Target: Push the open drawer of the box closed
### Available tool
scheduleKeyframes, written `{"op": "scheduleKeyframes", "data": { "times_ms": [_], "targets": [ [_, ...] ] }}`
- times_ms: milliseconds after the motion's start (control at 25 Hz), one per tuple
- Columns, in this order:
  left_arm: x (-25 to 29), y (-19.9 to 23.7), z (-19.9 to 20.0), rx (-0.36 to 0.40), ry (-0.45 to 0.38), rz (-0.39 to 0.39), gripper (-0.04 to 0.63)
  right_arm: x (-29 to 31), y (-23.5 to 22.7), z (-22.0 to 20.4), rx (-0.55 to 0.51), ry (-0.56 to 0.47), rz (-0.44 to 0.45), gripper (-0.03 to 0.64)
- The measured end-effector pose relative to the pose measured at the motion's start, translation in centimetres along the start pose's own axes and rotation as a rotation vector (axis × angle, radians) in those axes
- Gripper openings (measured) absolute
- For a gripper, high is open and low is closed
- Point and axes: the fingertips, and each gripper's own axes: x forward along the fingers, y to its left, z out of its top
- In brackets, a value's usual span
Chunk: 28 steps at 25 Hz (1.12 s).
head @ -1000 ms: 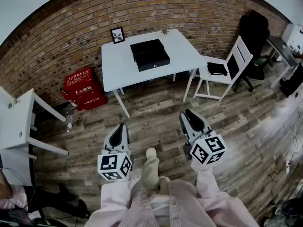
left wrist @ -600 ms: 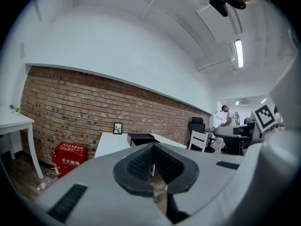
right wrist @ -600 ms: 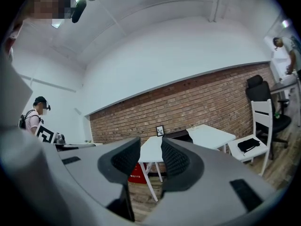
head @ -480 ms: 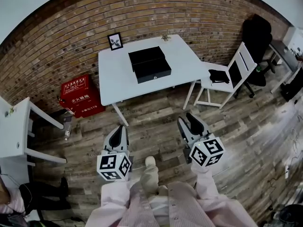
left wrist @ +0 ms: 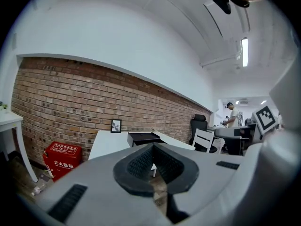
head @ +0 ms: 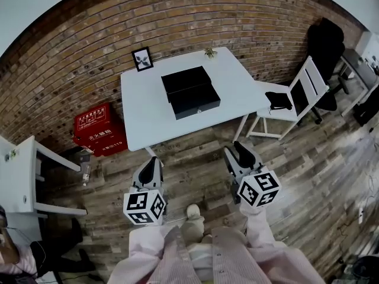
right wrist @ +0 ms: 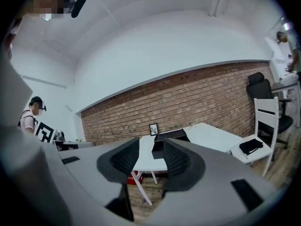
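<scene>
The right gripper (head: 238, 154) held its jaws wide apart with nothing in them; the left gripper (head: 150, 165) was pinched shut, empty. Both hung well away from the black box (head: 185, 79) on the white table (head: 142, 111). The box's drawer (head: 196, 102) stuck out, its inside too dark to see.

Soft, even indoor light fills the room, and a ceiling strip light (left wrist: 243, 52) glows high up and to the right of the left gripper (left wrist: 153, 166) jaws. The white worktop (head: 139, 108) ahead of the jaws is bright, without glare. Every view bows into black corners. The near jaws look soft; the brick wall (head: 177, 16) is sharp.
</scene>
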Motion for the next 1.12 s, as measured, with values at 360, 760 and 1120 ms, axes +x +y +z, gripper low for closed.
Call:
{"op": "scheduleKeyframes", "data": {
  "times_ms": [360, 760, 1120],
  "targets": [
    [5.8, 4.1, 0.1, -0.051, 0.043, -0.003, -0.005, 6.2, -1.8, -0.2, 0.008, 0.016, -0.028, 0.141],
    [9.3, 6.3, -0.9, -0.086, 0.095, -0.013, -0.005, 10.7, -2.9, -2.2, 0.05, 0.071, -0.044, 0.141],
    [12.9, 7.4, -2.7, -0.134, 0.139, -0.022, -0.005, 15.1, -5.2, -4.4, 0.094, 0.127, -0.052, 0.141]
  ]
}}
